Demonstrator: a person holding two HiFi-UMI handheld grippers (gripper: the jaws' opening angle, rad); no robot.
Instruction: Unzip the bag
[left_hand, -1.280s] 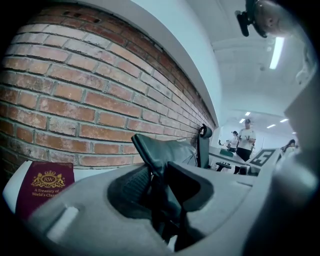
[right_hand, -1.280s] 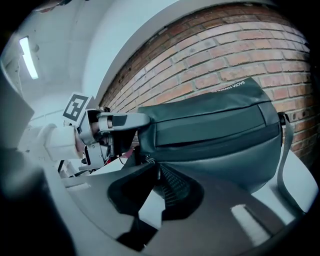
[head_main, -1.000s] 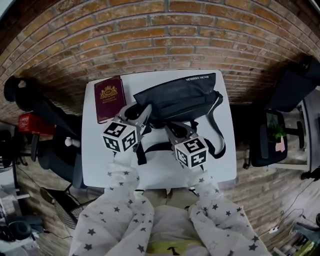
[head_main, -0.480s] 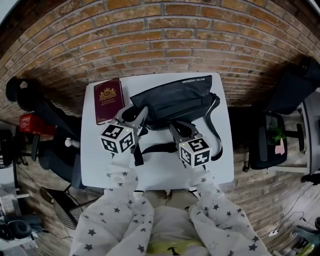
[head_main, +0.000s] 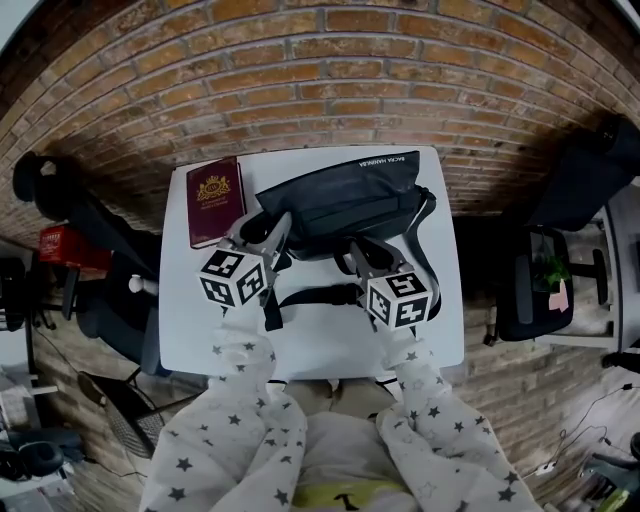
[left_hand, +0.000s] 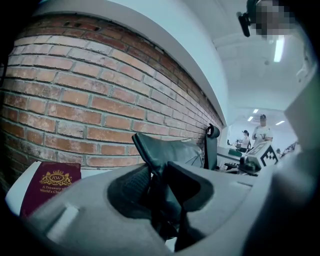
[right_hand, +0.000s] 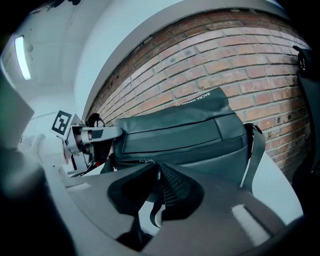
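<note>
Holding bag (head_main: 340, 195) corner — left tool (head_main: 271, 229); zipper pull (right_hand: 146, 161) — right tool (head_main: 358, 251).

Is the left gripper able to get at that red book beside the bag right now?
Probably not at once. The left gripper is clamped on one end of the bag, so it would have to let go first. The red book itself lies close by, with nothing between.

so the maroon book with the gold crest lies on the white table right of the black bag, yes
No: the maroon book lies left of the black bag, not right, on the white table; the head view shows it.
</note>
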